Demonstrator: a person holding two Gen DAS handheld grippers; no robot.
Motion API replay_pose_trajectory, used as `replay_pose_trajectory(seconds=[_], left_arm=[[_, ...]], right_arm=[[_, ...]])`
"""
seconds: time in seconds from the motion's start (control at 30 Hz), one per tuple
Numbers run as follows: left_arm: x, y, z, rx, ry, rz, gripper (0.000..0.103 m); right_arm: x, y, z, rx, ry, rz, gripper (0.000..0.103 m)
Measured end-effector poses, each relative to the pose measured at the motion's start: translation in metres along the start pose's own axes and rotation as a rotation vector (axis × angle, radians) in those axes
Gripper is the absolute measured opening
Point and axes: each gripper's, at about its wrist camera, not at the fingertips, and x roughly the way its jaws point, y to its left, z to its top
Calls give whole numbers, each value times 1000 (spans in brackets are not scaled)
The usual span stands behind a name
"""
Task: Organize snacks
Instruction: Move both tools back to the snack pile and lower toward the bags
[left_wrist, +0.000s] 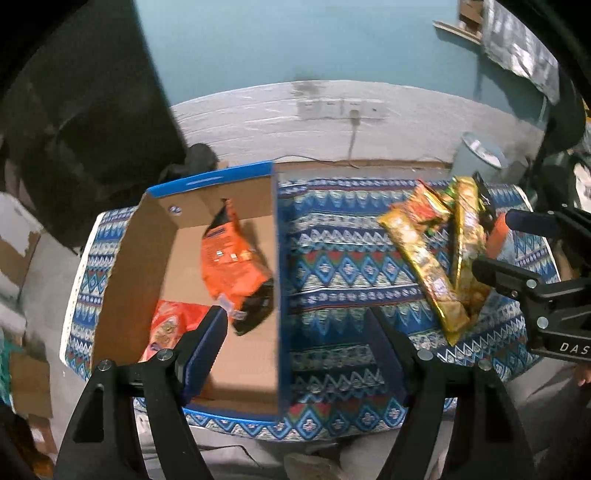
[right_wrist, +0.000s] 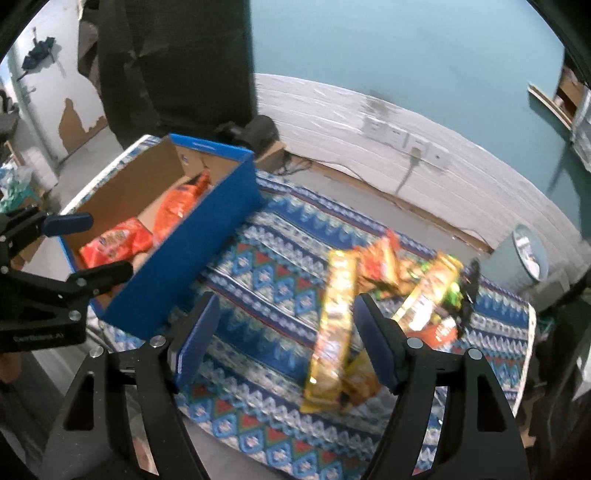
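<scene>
Patterned blue cloth (right_wrist: 266, 280) covers the table, teal wall behind. Left gripper (left_wrist: 295, 332) is spread wide and empty above the near wall of the blue cardboard box (left_wrist: 277, 258). Inside lie an orange snack bag (left_wrist: 232, 258) and a red packet (left_wrist: 173, 325); the bag appears blurred, possibly in mid-air. Right gripper (right_wrist: 284, 332) is likewise wide and empty, with a gold biscuit pack (right_wrist: 334, 325) lying between its fingers. Further packets are heaped beyond (right_wrist: 413, 284). A grey bin (right_wrist: 521, 258) stands past the table.
</scene>
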Motion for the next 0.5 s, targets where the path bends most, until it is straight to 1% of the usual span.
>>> replay_pose_trajectory(seconds=[0.27, 0.5], left_arm=[[6, -55, 6, 120, -1, 10, 78], [18, -91, 7, 195, 24, -12, 78]], right_arm=[[-13, -44, -34, 64, 18, -42, 76], [-12, -77, -55, 126, 43, -72, 76]])
